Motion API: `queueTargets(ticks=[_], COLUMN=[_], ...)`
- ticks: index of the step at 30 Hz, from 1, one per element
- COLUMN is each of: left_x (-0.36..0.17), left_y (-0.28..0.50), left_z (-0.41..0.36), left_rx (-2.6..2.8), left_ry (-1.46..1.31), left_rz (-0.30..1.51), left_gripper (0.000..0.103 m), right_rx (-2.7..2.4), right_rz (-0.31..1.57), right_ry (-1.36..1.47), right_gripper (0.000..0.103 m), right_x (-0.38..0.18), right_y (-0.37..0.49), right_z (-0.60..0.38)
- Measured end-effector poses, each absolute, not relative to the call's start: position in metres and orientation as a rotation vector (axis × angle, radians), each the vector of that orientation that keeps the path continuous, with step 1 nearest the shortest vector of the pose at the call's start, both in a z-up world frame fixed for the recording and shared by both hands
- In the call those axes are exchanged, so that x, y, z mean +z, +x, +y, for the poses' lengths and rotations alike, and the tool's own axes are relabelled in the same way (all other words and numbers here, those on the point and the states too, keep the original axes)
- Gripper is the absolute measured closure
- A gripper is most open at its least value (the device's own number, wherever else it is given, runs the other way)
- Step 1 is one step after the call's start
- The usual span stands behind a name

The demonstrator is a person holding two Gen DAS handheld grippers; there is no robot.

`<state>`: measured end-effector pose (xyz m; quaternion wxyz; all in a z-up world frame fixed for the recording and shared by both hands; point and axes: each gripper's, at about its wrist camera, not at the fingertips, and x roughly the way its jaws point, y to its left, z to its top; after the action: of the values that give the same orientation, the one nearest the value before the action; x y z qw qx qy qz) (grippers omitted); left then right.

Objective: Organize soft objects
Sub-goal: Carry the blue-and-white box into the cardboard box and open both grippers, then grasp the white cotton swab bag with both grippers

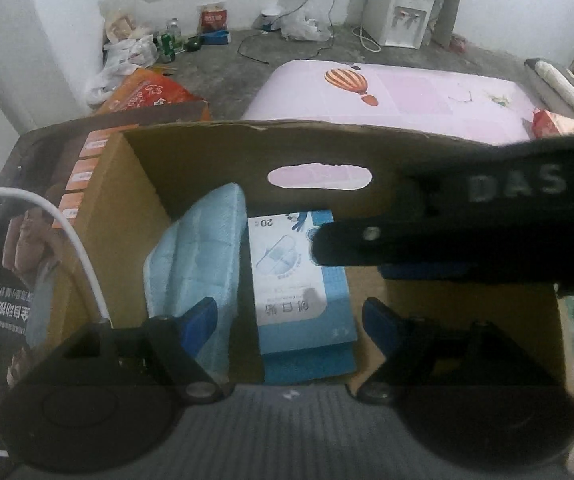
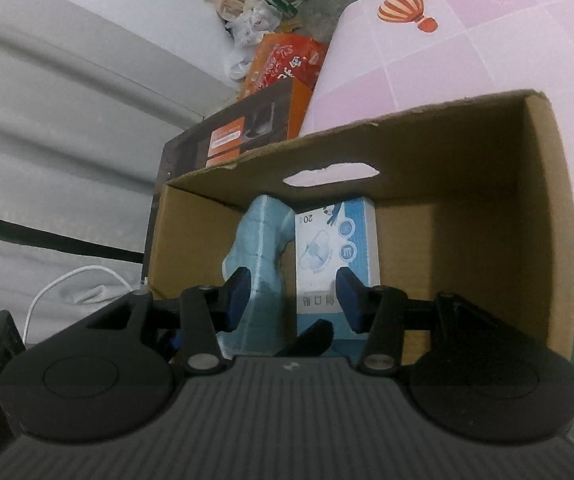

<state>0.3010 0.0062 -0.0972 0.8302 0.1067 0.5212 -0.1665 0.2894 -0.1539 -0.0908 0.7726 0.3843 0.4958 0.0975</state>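
I'm looking into a lived-in room of a home. The bare concrete floor (image 1: 215, 68) is strewn with plastic bags (image 1: 127, 56), bottles (image 1: 169, 42) and snack packs along the white wall. A water dispenser (image 1: 399, 12) stands in the far corner, a cable (image 1: 319, 8) trailing from a wall socket. A pink sheet (image 1: 407, 92) with a hot-air balloon print (image 1: 347, 82) covers what looks like a bed.
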Motion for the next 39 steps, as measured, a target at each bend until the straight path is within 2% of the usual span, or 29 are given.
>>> queueTargets(ticks=[5, 8, 10, 13, 16, 21, 28, 33, 34, 39], left_x=[-0.07, -0.044, -0.029, -0.009, 0.001, 0.014, 0.016, -0.029, -0.044, -0.102], left_y=[0.283, 0.26, 0.242, 0.211, 0.179, 0.124, 0.06, 0.022, 0.017, 0.004], left_z=[0.008, 0.0, -0.009, -0.03, -0.051, -0.094, -0.151, -0.184, -0.191, -0.211], left_rx=[-0.346, -0.349, -0.362, -0.398, -0.444, -0.517, -0.636, -0.668, -0.653, -0.598], left_ry=[0.223, 0.248, 0.264, 0.293, 0.301, 0.323, 0.289, 0.24, 0.247, 0.253], left_rz=[1.071, 1.033, 1.004, 0.975, 0.977, 0.985, 1.067, 1.23, 1.271, 1.346], left_gripper=[0.022, 0.021, 0.019, 0.017, 0.016, 0.016, 0.016, 0.016, 0.02, 0.023], right_rx=[0.242, 0.283, 0.292, 0.274, 0.197, 0.025, -0.08, -0.05, -0.029, 0.07], right_rz=[1.022, 0.956, 0.909, 0.837, 0.814, 0.863, 0.938, 0.997, 1.016, 1.117], right_ry=[0.885, 0.952, 1.003, 1.032, 1.045, 1.06, 1.118, 1.095, 1.087, 1.033], right_gripper=[0.055, 0.043, 0.027, 0.016, 0.011, 0.01, 0.01, 0.011, 0.011, 0.012], right_x=[-0.081, -0.064, -0.053, -0.035, -0.027, -0.031, -0.06, -0.097, -0.107, -0.15], right_y=[0.272, 0.246, 0.222, 0.178, 0.126, 0.04, -0.052, -0.071, -0.071, -0.055], right_z=[-0.17, -0.191, -0.211, -0.25, -0.297, -0.369, -0.417, -0.419, -0.419, -0.415])
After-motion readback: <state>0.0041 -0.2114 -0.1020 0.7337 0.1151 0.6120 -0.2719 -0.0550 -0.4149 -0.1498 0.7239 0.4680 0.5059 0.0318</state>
